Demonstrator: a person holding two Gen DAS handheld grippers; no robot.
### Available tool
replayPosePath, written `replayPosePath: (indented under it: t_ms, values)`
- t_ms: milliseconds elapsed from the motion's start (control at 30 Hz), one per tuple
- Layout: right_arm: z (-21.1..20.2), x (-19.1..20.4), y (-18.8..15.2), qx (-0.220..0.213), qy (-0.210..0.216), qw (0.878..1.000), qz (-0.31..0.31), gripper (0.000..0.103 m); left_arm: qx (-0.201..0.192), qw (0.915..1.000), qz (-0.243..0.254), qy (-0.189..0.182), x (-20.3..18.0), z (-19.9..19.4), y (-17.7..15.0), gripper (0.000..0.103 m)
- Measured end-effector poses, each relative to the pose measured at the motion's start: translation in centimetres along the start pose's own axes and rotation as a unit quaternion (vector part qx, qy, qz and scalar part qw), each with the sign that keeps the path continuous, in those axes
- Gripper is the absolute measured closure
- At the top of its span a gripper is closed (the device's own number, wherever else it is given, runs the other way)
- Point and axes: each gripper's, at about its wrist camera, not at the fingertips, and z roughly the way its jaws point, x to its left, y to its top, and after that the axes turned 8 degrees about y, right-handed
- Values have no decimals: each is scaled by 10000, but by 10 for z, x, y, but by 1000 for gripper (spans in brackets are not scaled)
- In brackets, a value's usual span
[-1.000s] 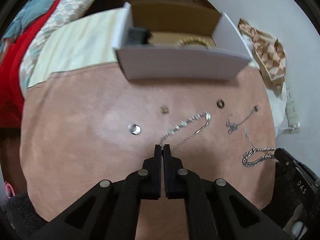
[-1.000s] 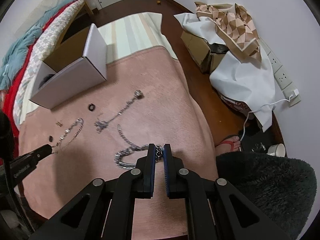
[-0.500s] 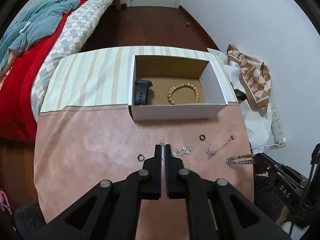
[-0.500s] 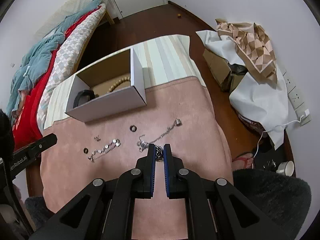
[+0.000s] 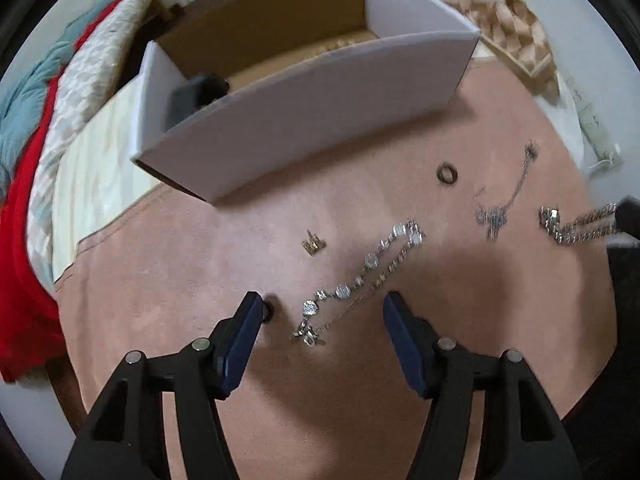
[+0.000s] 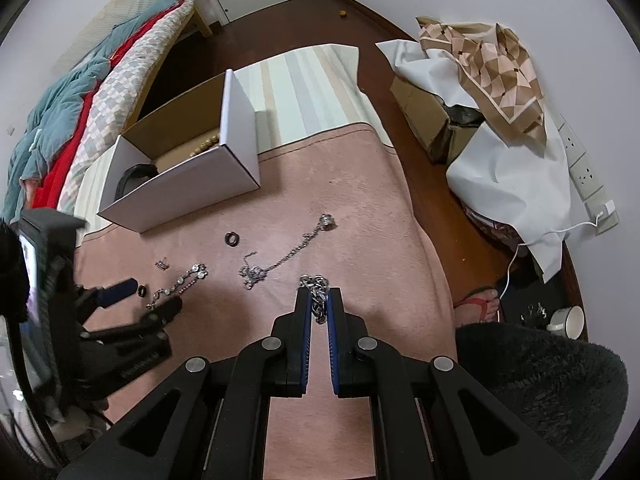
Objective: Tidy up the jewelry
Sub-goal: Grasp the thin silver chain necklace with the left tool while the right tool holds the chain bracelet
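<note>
Holding: our right gripper (image 6: 319,304) has its jaws nearly together on the chunky silver chain (image 6: 316,294), which bunches between the fingertips just above the pink mat (image 6: 360,208).
Left gripper (image 5: 322,312): we have its jaws spread wide, low over the mat, straddling the clasp end of the crystal bracelet (image 5: 360,280).
Small dark ring (image 5: 269,312): it lies touching or just beside our left fingertip; we cannot tell which.
Other pieces: gold earring (image 5: 313,245), dark ring (image 5: 447,173) and thin necklace (image 5: 504,204) lie apart on the mat.
Box (image 6: 192,184): white, open, at the mat's far edge, with wooden beads (image 6: 206,145) and a black watch (image 6: 134,178) inside.
</note>
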Motion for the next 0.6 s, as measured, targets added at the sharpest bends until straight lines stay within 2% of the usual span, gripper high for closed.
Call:
replayPosePath:
  t_ms: [100,167,233,433,600]
  values:
    - [3,-3,1,26,-10,10000,44,95,-28,9998,34,-199,-1,0,0,48]
    - [5,-4,2,45,-1,10000,59,95,-67,9985,11,-536,-2,-2,0,79]
    - [5,-2,3,43,5,10000,43,95,-40,9985,64,-540,-6,-5,1,98]
    - [-1,7,6,-25,81,10000,17,95,51,9955,-388,-861,7,-11,1,98]
    - [-13,13,10,-125,227,9997,33,95,-165,9897,-880,-1121,33,-39,1,99]
